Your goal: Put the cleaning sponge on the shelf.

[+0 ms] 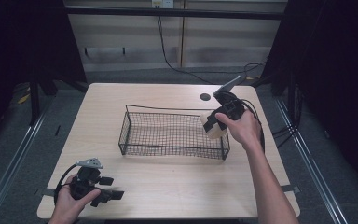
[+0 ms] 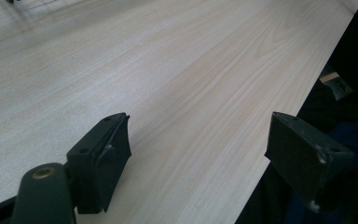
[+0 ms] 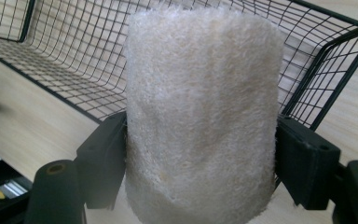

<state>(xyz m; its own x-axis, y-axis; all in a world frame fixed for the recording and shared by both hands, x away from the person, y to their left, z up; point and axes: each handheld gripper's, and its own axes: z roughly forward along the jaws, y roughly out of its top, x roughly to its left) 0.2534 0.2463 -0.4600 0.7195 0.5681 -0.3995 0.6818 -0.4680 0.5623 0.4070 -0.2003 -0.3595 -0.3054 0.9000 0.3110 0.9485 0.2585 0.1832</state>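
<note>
A cream fuzzy cylinder, like a rolled towel [image 3: 200, 116], is clamped between the black jaws of my right gripper [image 3: 200, 161]. In the high view that gripper [image 1: 213, 125] holds the roll [image 1: 214, 130] over the right end of the black wire basket [image 1: 135, 140], just above its rim. The basket's mesh wall [image 3: 65, 51] runs behind the roll in the right gripper view. My left gripper [image 1: 114, 187] rests at the table's front left corner, away from the basket. Its jaws stand wide apart over bare wood [image 2: 198, 144] with nothing between them.
The light wooden table [image 1: 168, 186] has a round dark hole [image 1: 205, 97] near its far right edge. Cables [image 1: 182, 70] trail on the floor behind the table. Dark curtains stand at both sides. The table's near edge runs right beside my left gripper.
</note>
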